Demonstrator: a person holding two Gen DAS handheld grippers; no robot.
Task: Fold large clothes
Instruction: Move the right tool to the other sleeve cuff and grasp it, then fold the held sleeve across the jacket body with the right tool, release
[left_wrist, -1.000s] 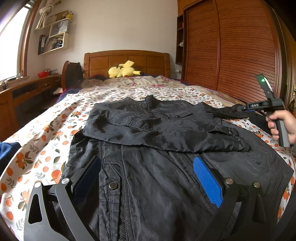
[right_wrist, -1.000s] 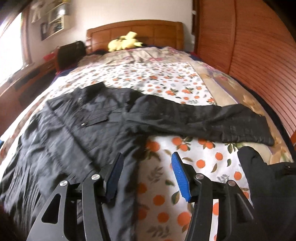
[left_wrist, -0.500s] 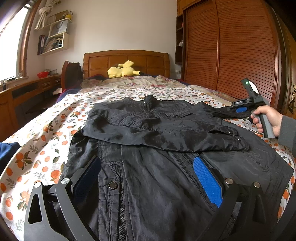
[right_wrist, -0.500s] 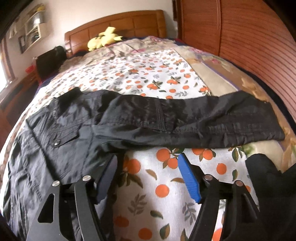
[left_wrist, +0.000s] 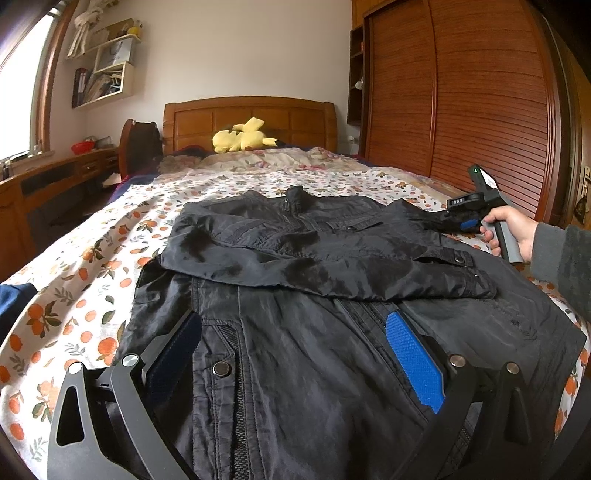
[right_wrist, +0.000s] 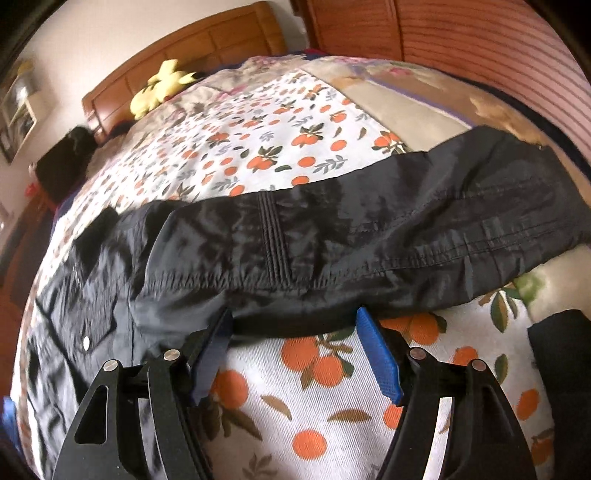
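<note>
A black jacket (left_wrist: 332, 295) is lying across the bed (left_wrist: 74, 295). The left gripper (left_wrist: 295, 354) is hovering wide over its hem; the right gripper (right_wrist: 295, 350), wide too, is seemingly touching the outstretched sleeve (right_wrist: 406, 236).

The jacket (left_wrist: 332, 302) is black and faintly shiny. The bedsheet (right_wrist: 266, 140) is white, patterned with oranges and green leaves. The gripper pads (right_wrist: 380, 360) are blue. The plush toy (left_wrist: 242, 139) is yellow.
</note>
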